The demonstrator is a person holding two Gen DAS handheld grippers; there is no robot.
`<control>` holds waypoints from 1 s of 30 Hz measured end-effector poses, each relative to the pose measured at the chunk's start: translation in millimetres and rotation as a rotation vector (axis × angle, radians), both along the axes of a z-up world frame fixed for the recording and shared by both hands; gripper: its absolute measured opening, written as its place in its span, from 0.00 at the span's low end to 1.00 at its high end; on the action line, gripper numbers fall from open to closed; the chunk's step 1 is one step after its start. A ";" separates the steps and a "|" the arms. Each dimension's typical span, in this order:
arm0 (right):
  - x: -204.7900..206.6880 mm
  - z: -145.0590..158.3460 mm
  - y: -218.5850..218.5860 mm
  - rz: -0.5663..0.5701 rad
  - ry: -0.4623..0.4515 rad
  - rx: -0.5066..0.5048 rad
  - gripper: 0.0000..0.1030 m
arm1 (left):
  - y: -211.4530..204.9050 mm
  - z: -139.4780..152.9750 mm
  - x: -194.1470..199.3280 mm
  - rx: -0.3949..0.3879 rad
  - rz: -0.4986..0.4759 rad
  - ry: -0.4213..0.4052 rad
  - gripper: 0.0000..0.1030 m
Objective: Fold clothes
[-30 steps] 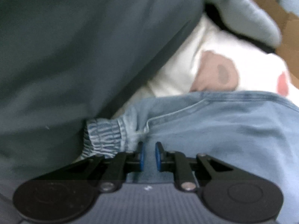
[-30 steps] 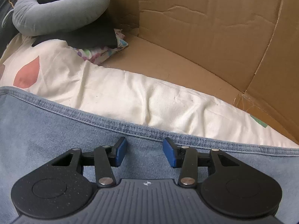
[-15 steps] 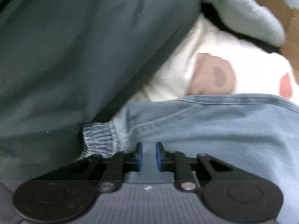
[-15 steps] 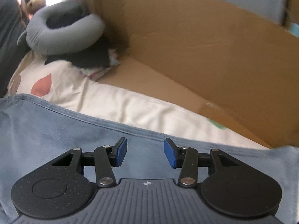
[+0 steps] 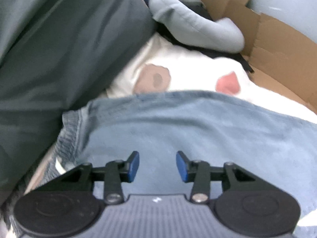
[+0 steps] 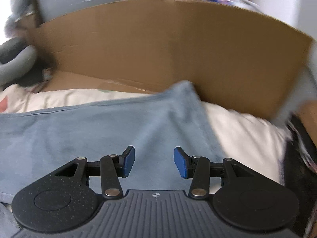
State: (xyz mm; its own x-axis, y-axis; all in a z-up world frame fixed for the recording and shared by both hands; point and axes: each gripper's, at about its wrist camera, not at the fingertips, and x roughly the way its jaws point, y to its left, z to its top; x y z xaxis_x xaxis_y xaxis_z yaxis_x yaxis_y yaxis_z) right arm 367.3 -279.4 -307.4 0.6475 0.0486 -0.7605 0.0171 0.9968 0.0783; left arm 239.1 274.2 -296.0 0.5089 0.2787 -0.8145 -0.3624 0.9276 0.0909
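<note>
A light blue denim garment (image 5: pixel 178 123) lies spread on a white printed sheet (image 5: pixel 190 67). Its gathered elastic waistband (image 5: pixel 67 136) shows at the left of the left wrist view. My left gripper (image 5: pixel 157 165) is open and empty just above the denim. In the right wrist view the same denim (image 6: pixel 99 127) fills the lower left, with a raised corner (image 6: pixel 184 87) near the cardboard. My right gripper (image 6: pixel 154 162) is open and empty above the denim.
A dark green cushion (image 5: pixel 59 45) rises at the left. A grey neck pillow (image 5: pixel 198 27) lies beyond the sheet. A brown cardboard wall (image 6: pixel 168 49) stands behind the sheet. A dark patterned item (image 6: pixel 301 148) sits at the right edge.
My left gripper has opened from nearly shut on the denim near the waistband and pulled back. My right gripper has tilted up and moved right; a denim corner now stands raised.
</note>
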 end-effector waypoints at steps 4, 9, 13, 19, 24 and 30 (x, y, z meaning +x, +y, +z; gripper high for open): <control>-13.3 -9.5 -26.2 -0.088 0.015 0.039 0.49 | -20.8 -9.7 -12.6 -0.033 0.008 0.039 0.43; -30.0 -21.3 -59.0 -0.198 0.033 0.087 0.49 | -52.5 -25.7 -28.6 -0.109 -0.075 0.098 0.43; -43.3 -30.9 -85.1 -0.285 0.048 0.126 0.49 | -74.0 -39.8 -27.6 -0.088 -0.164 0.138 0.54; -43.6 -47.3 -94.4 -0.307 0.071 0.186 0.49 | -82.1 -62.7 -24.0 -0.035 -0.212 0.209 0.42; -35.1 -57.3 -97.3 -0.337 0.059 0.257 0.49 | -81.3 -63.4 -32.6 -0.046 -0.251 0.227 0.18; -22.3 -62.8 -104.8 -0.386 0.046 0.280 0.48 | -77.5 -55.1 -42.5 -0.083 -0.286 0.246 0.11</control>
